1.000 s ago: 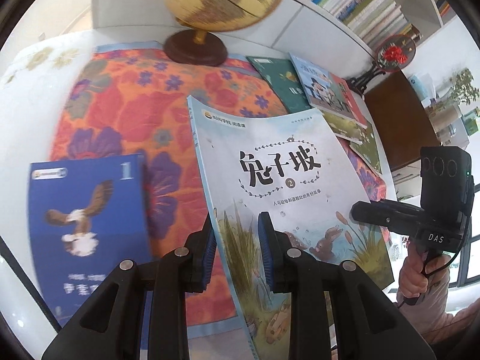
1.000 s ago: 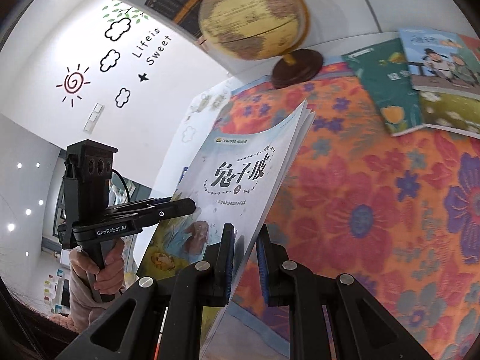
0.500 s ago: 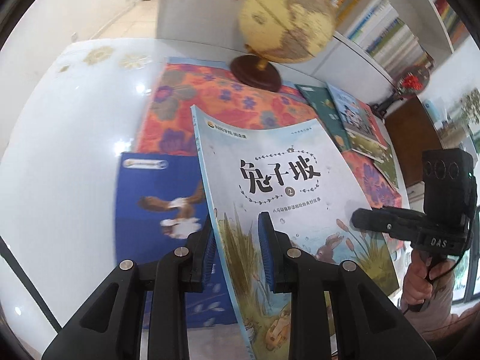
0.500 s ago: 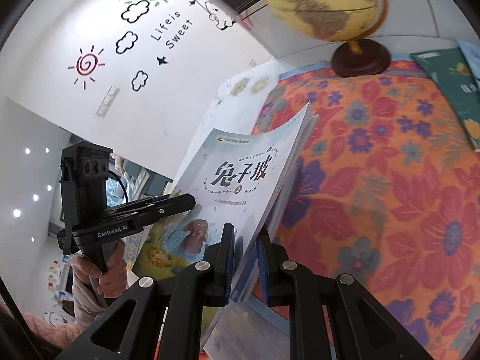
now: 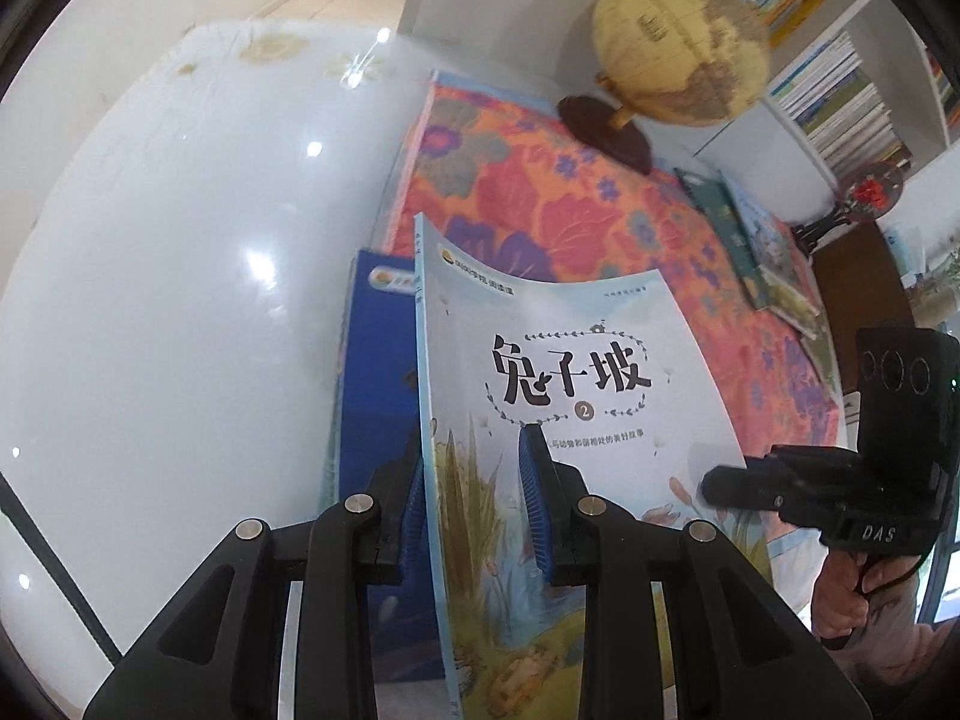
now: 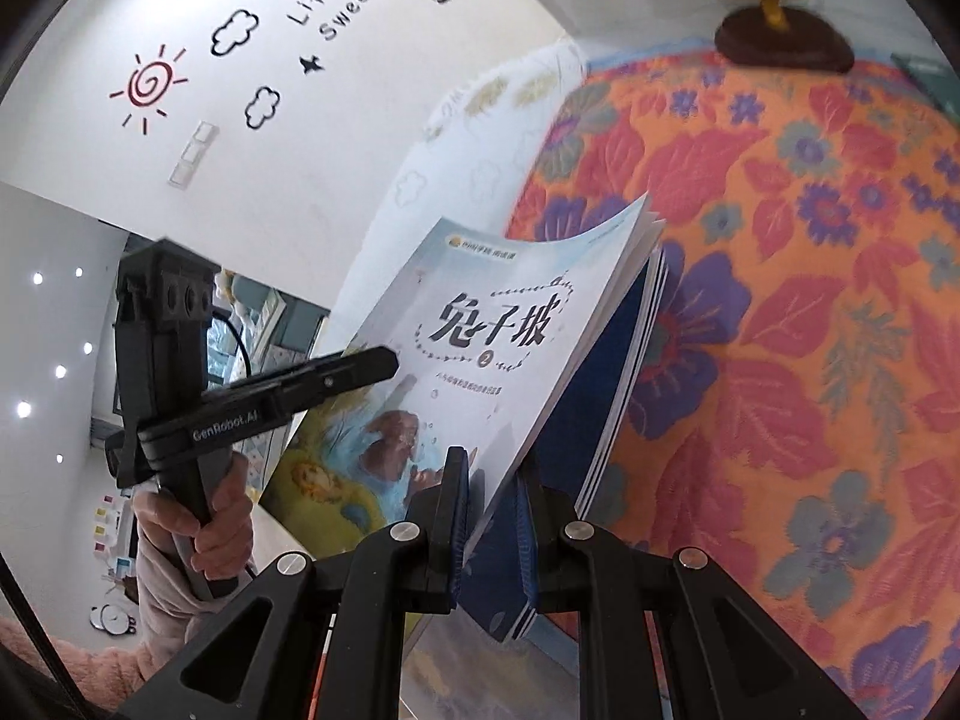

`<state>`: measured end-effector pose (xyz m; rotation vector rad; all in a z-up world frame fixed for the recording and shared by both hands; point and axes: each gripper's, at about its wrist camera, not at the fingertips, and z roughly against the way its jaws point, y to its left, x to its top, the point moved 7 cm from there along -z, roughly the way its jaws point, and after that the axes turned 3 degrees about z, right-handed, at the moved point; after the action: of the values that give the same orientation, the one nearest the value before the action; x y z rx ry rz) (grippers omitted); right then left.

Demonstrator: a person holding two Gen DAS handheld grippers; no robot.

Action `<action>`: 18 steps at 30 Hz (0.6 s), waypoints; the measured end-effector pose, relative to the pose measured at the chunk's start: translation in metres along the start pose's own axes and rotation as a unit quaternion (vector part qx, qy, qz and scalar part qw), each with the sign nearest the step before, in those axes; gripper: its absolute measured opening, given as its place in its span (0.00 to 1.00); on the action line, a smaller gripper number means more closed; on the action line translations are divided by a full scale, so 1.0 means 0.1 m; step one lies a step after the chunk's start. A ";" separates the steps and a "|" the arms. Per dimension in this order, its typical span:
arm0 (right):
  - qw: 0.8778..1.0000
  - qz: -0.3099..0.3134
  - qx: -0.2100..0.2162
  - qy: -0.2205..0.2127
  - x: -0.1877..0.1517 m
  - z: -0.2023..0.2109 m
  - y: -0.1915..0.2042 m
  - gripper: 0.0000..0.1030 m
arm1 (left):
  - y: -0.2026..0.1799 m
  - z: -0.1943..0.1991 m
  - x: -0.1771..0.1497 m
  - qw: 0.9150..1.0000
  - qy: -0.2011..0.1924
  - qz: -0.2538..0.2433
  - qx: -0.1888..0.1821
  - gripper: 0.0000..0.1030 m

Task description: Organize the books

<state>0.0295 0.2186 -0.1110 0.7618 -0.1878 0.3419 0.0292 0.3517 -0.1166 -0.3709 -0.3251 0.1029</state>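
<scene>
A pale-blue picture book [image 5: 576, 372] with a rabbit drawing and black title is held up at a tilt between both grippers. My left gripper [image 5: 474, 462] is shut on its lower spine edge. My right gripper [image 6: 489, 480] is shut on its lower right corner and also shows as a black tool [image 5: 714, 487] at the cover's right edge. The left gripper [image 6: 387, 360] appears from the right wrist view against the cover [image 6: 480, 348]. A dark-blue book [image 5: 378, 420] lies flat directly underneath, mostly hidden; its cover [image 6: 618, 336] peeks out under the pages.
A floral orange cloth [image 5: 570, 210] covers the right part of the glossy white table [image 5: 180, 240]. A globe [image 5: 678, 48] stands at the cloth's far end. A green book [image 5: 720, 222] and other picture books [image 5: 780, 264] lie at the right. Bookshelves [image 5: 840, 90] rise behind.
Both grippers carried the pale-blue book leftward and a little lower, off the cloth's middle. It now hangs over the dark-blue book and covers most of it. Both grips stayed the same.
</scene>
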 end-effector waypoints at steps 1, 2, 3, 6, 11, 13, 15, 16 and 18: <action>1.000 -0.002 -0.003 0.005 -0.03 -0.07 -0.03 0.14 | 0.05 -0.04 -0.01 1.000 0.004 0.004 0.007 0.24; 1.000 -0.006 -0.002 0.008 -0.04 -0.11 -0.05 0.14 | 0.08 -0.07 -0.03 1.000 0.008 0.006 0.009 0.24; 1.000 -0.014 0.000 0.016 -0.07 -0.18 -0.09 0.14 | 0.12 -0.11 -0.04 1.000 0.013 0.010 0.010 0.24; 0.999 -0.029 -0.003 0.033 -0.13 -0.31 -0.18 0.14 | 0.22 -0.20 -0.10 0.999 0.024 0.018 0.025 0.26; 0.999 -0.035 -0.001 0.037 -0.16 -0.39 -0.27 0.14 | 0.26 -0.22 -0.12 0.999 0.018 0.024 0.029 0.30; 0.999 -0.038 0.000 0.034 -0.15 -0.40 -0.28 0.14 | 0.27 -0.21 -0.12 0.999 0.017 0.031 0.030 0.30; 0.998 -0.041 0.003 0.036 -0.15 -0.42 -0.28 0.14 | 0.28 -0.19 -0.12 0.999 0.017 0.034 0.034 0.30; 0.998 -0.044 0.005 0.036 -0.14 -0.41 -0.30 0.14 | 0.28 -0.18 -0.12 0.999 0.017 0.035 0.039 0.30; 0.998 -0.046 0.007 0.038 -0.14 -0.41 -0.30 0.14 | 0.30 -0.17 -0.12 0.998 0.015 0.035 0.050 0.30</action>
<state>0.0296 0.2237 -0.1638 0.7664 -0.0782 0.2855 0.0223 0.3717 -0.1461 -0.2837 -0.2755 0.1814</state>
